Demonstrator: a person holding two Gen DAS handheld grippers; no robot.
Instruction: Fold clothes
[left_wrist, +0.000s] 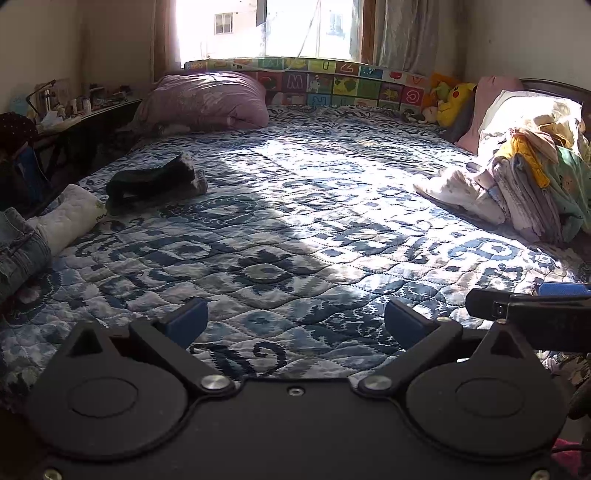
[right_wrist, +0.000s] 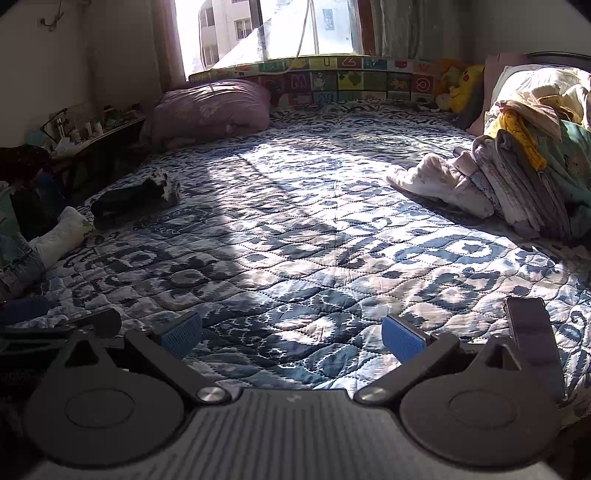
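Left wrist view: left gripper (left_wrist: 295, 325) is hovering low over the blue patterned quilt (left_wrist: 295, 221), fingers spread wide, nothing between the blue pads (left_wrist: 186, 323). The right gripper (left_wrist: 524, 314) is poking in at the right edge, side on; can't tell its opening from here. The clothes pile (left_wrist: 535, 177) is sitting at the far right of the bed, leaning against a pale pillow (left_wrist: 517, 107), with a whitish garment (left_wrist: 458, 195) spilling off its front onto the quilt. A dark garment (left_wrist: 147, 181) is lying on the left part of the bed, well apart from the pile. A white roll (left_wrist: 70, 218) and jeans (left_wrist: 18, 251) are lying at the left edge. A purple pillow (left_wrist: 207, 99) is resting at the back left, an alphabet mat (left_wrist: 332, 85) standing under the window, a yellow plush toy (left_wrist: 454, 103) in the back right corner.

Right wrist view: right gripper (right_wrist: 293, 334) is also hovering over the quilt (right_wrist: 314, 229), fingers wide apart, holding nothing. Clothes pile (right_wrist: 528, 177) is sitting right, ahead of the gripper and not touching it. Dark garment (right_wrist: 129, 201) is lying far left. A dark flat phone-like object (right_wrist: 532, 339) is lying on the quilt just beside the right finger.
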